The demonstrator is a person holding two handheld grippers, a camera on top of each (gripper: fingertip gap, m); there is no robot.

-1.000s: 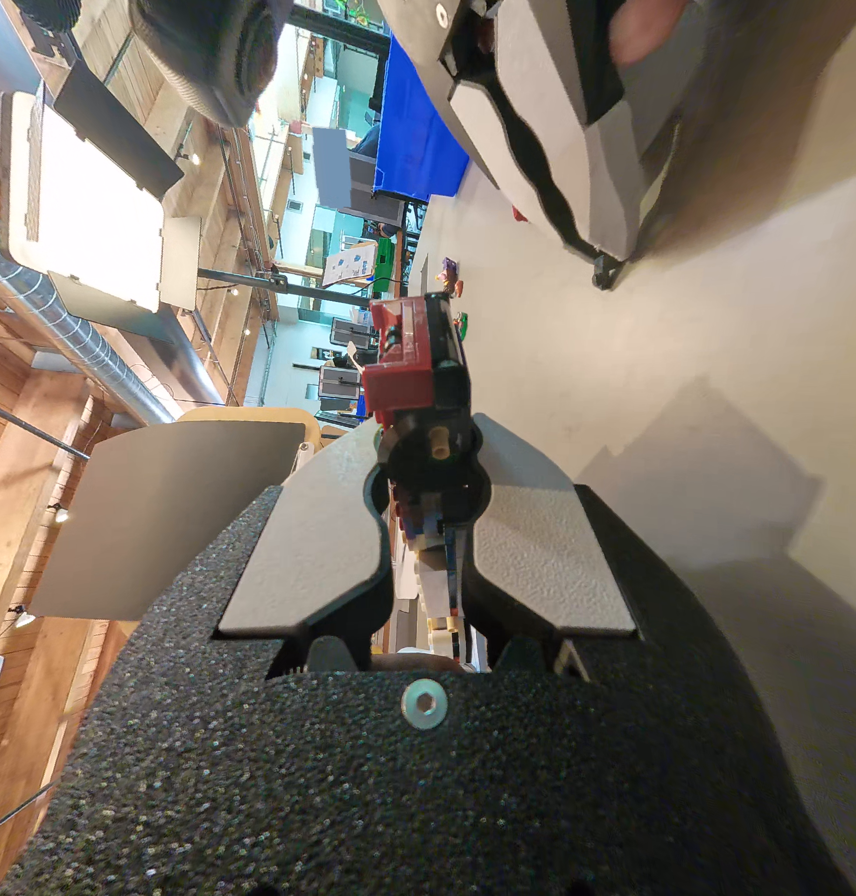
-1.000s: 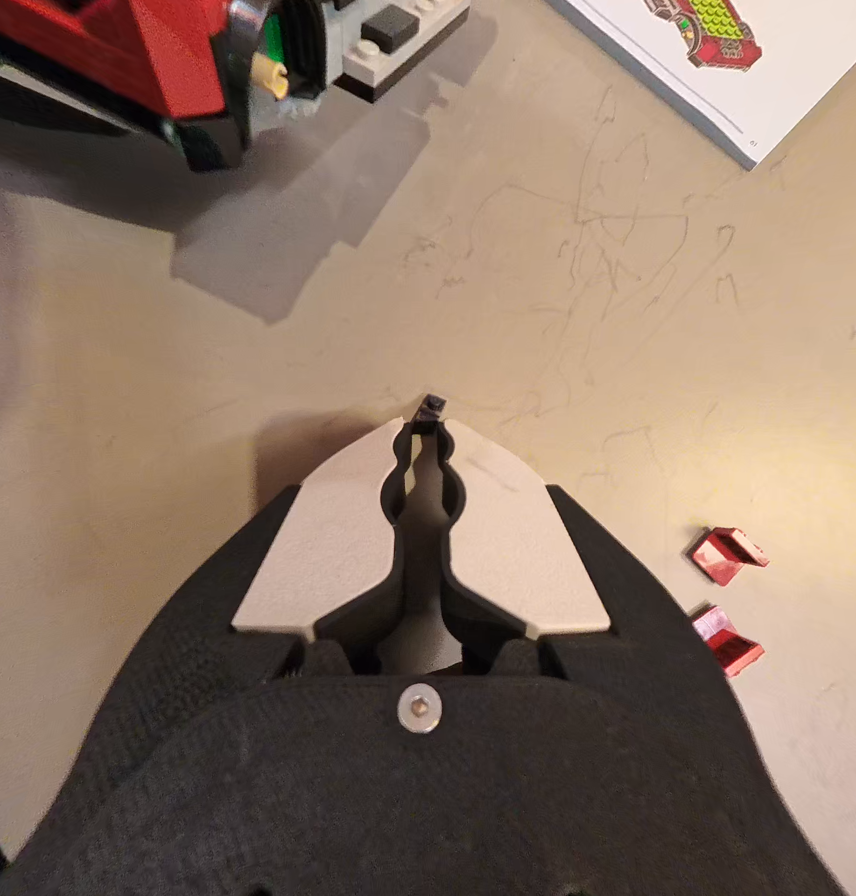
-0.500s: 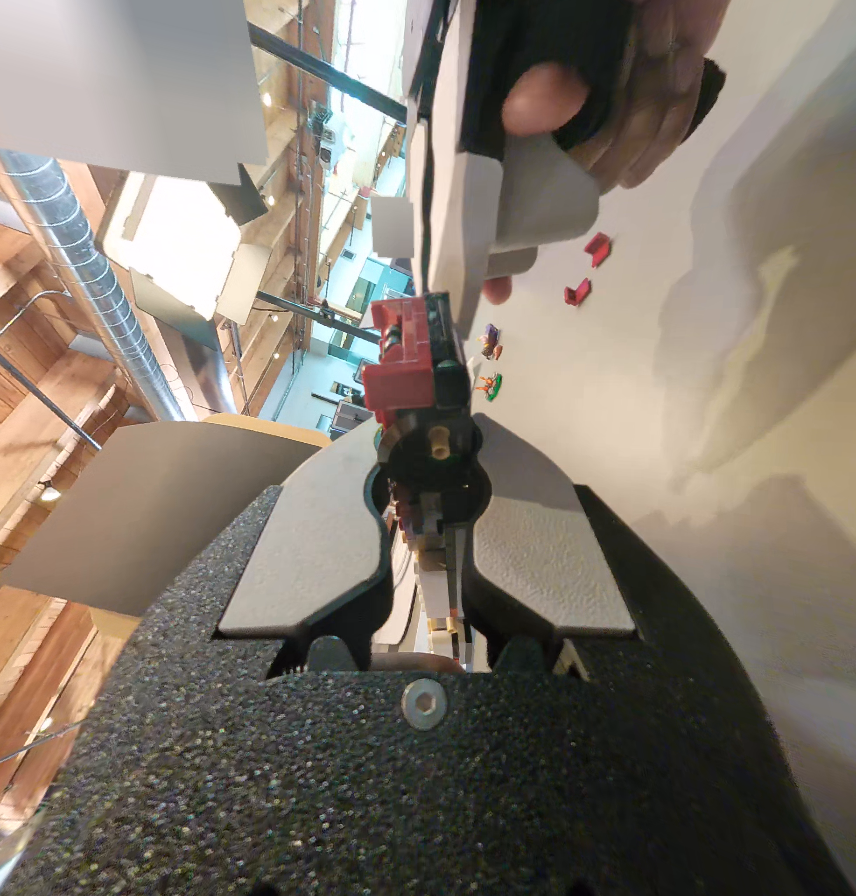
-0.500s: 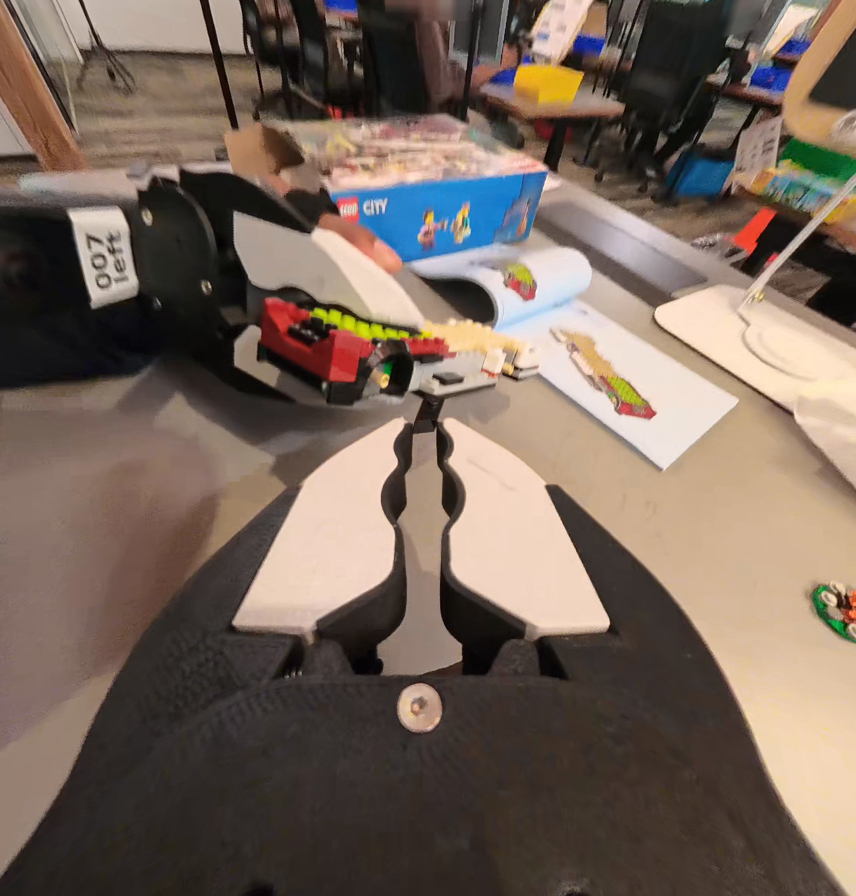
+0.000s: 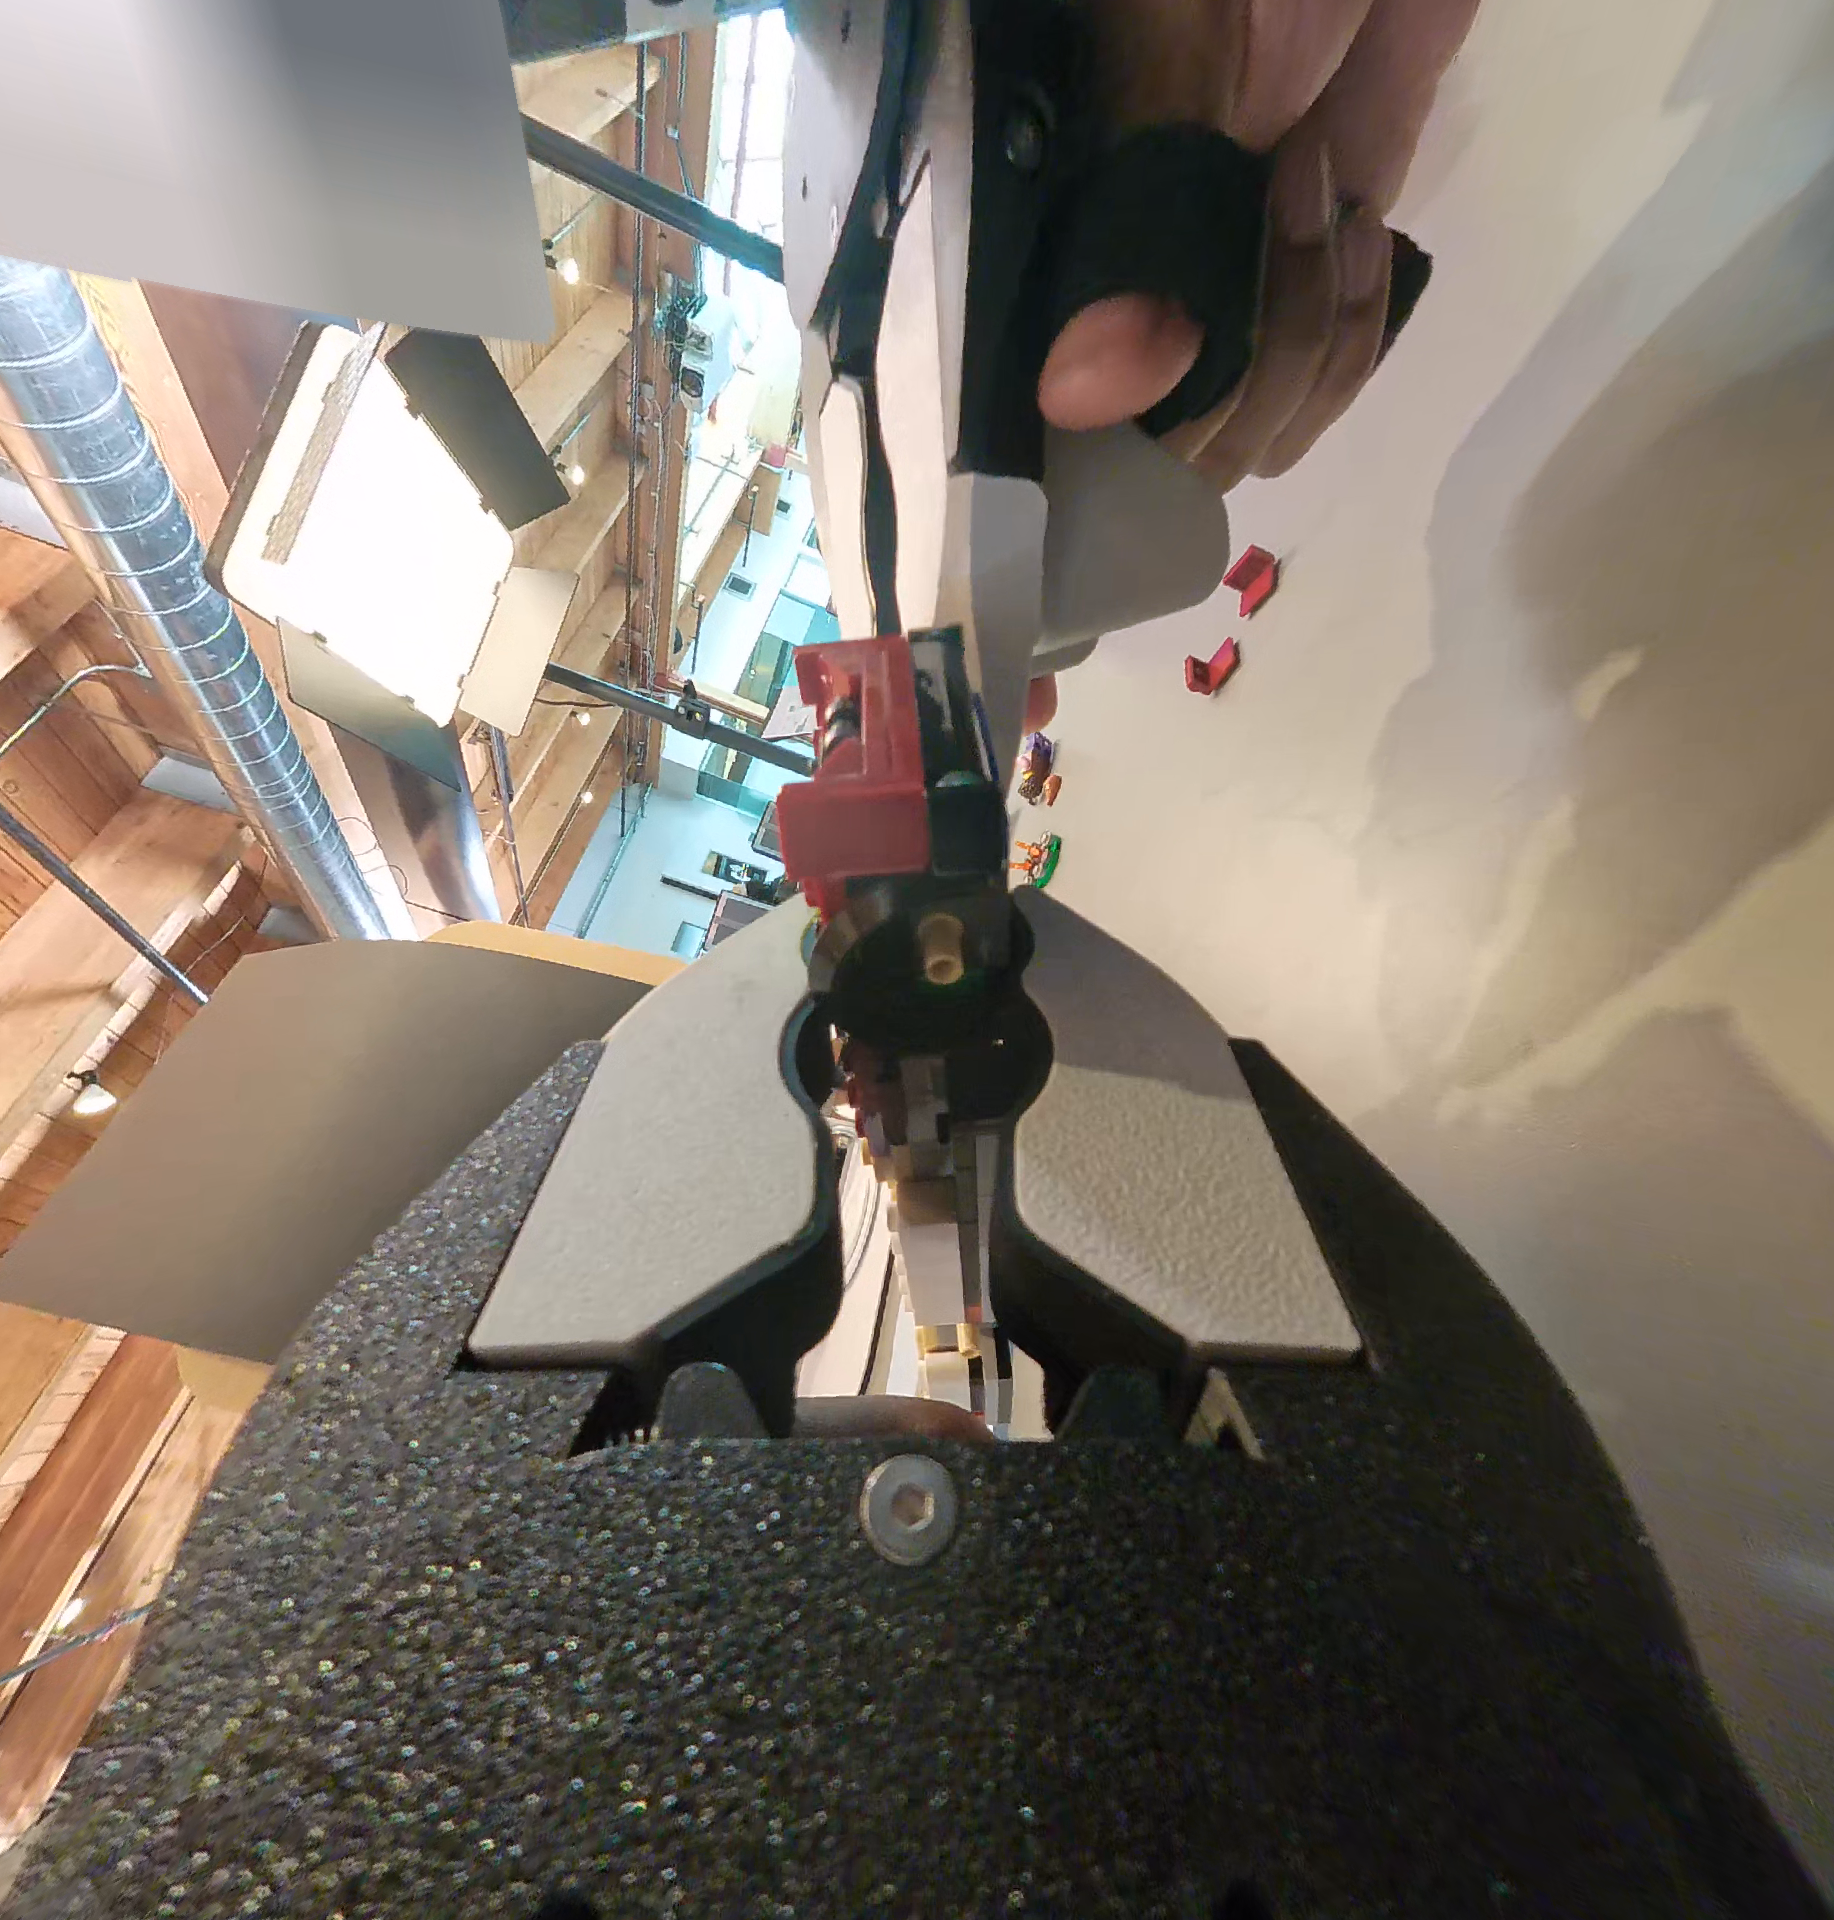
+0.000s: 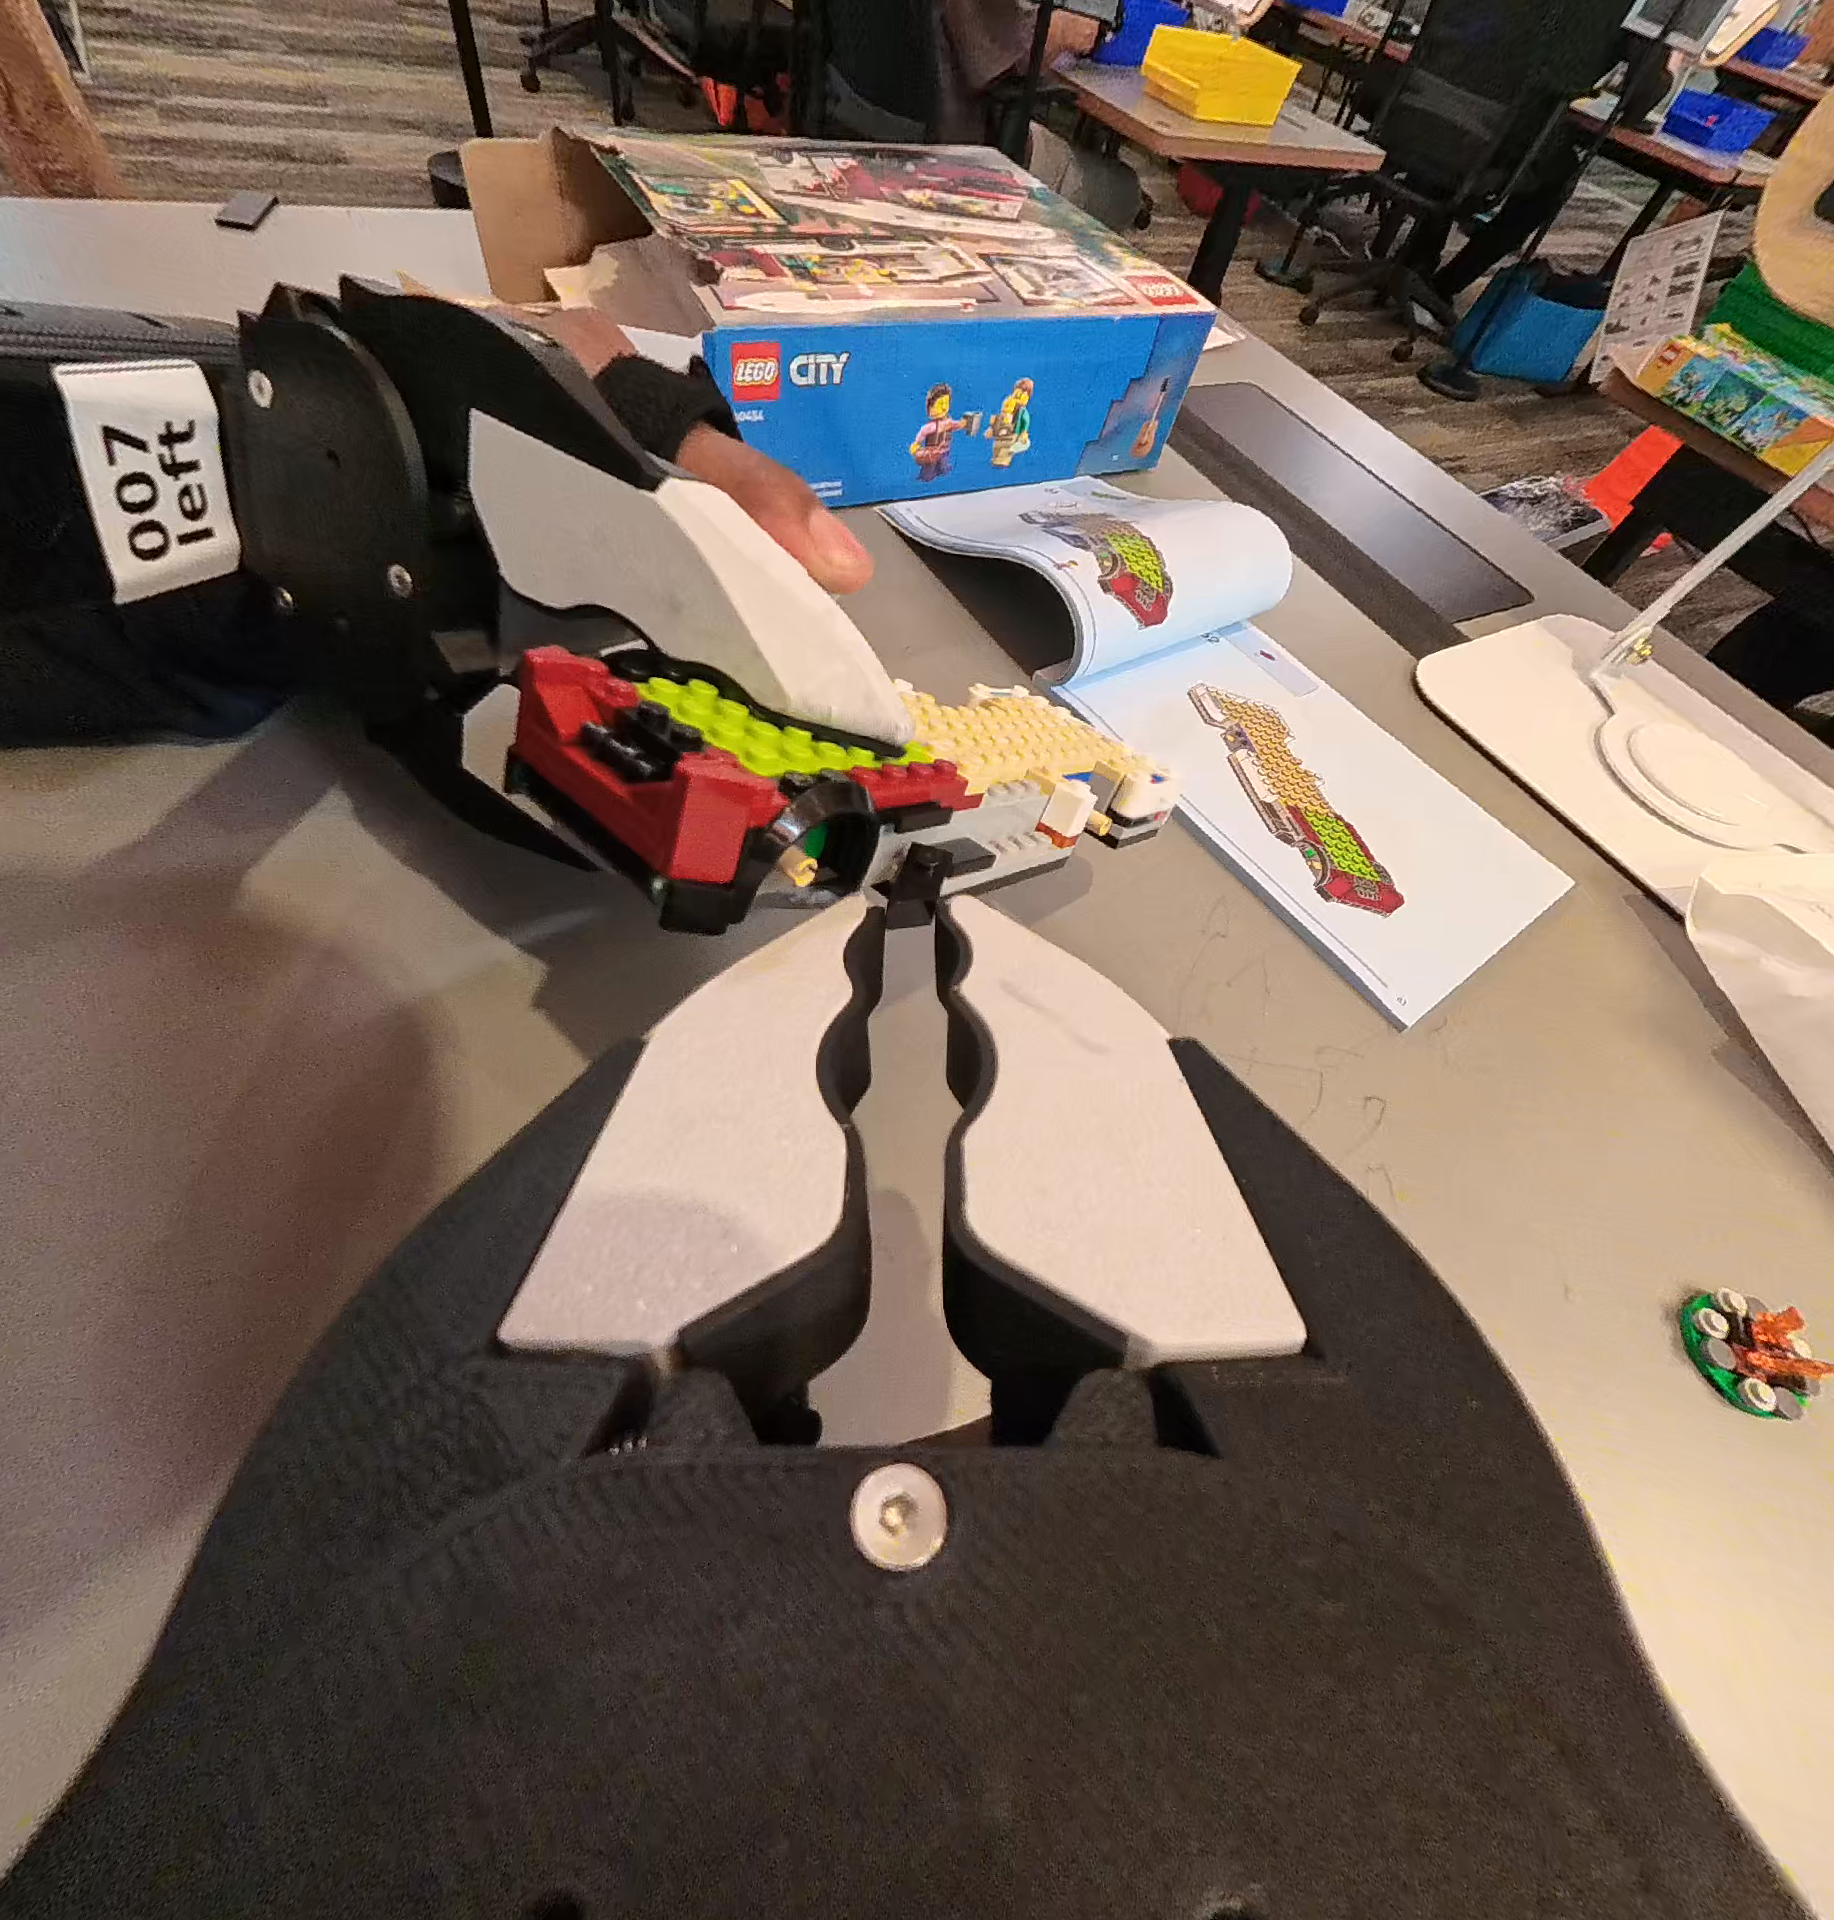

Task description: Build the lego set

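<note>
Right wrist view shows my right gripper (image 6: 908, 914) nearly closed, pinching a small black piece (image 6: 921, 871) beside the brick model (image 6: 788, 774). My left gripper (image 5: 918, 971) clamps that model; I judge a hard push could twist it loose or drop the piece.

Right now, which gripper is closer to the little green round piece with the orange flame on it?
The right gripper. The green round piece lies on the table just off its right side. The left gripper is farther away, across the table, clamped on the brick model.
</note>
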